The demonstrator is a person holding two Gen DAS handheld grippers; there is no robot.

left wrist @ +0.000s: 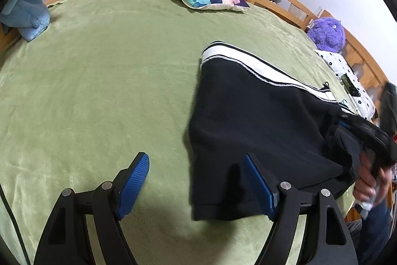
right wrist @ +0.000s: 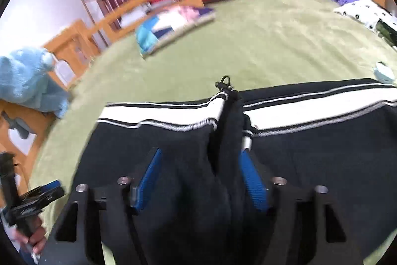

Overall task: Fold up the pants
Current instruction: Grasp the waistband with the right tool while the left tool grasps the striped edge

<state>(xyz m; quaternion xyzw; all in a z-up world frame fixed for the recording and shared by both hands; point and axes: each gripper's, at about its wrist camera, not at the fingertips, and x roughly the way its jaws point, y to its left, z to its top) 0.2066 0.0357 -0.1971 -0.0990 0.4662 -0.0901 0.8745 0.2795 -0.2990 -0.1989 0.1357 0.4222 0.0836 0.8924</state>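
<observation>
The left tongs (left wrist: 196, 186) point steeply down over the green bed (left wrist: 99, 81), jaws wide apart and empty; one blue pad hangs above bare blanket, the other above the near edge of the pants (left wrist: 260, 131). The pants, black with a white side stripe, lie on the bed's right half as that camera sees it, bunched where they rise toward the right tongs (left wrist: 347, 124). A hand (left wrist: 369, 180) grips the right tongs' handle from below at the bed's edge. In the blurred right wrist view the right tongs (right wrist: 201, 178) tilt down into the pants (right wrist: 322, 165) with a raised ridge of black cloth between the pads; the pads look apart there, though the jaws are clamped on the cloth.
</observation>
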